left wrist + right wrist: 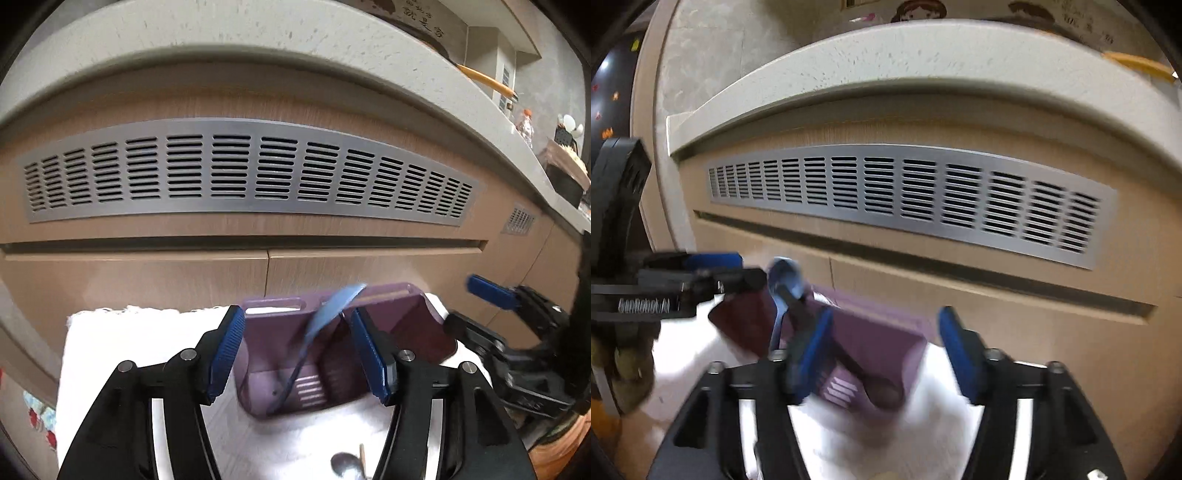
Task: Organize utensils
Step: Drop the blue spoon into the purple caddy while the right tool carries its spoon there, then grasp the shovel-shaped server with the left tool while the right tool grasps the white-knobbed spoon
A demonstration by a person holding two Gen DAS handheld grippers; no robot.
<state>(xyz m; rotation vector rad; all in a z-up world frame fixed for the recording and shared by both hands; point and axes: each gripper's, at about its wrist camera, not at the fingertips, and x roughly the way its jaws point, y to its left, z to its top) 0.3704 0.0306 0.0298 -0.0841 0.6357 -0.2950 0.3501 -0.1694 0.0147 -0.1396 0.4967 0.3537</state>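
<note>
Purple caddy w/ blue spoon leaning inside, bowl up, so handle drops into the slot. Left gripper spread, empty, just before caddy; right gripper likewise spread. Metal spoon lies near caddy, unsorted.

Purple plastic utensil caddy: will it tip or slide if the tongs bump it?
Probably light: the translucent purple plastic utensil caddy looks thin-walled. It holds only a blue plastic spoon leaning high against its rim, so it may tip. On the white cloth it would likely drag, not slide.
</note>
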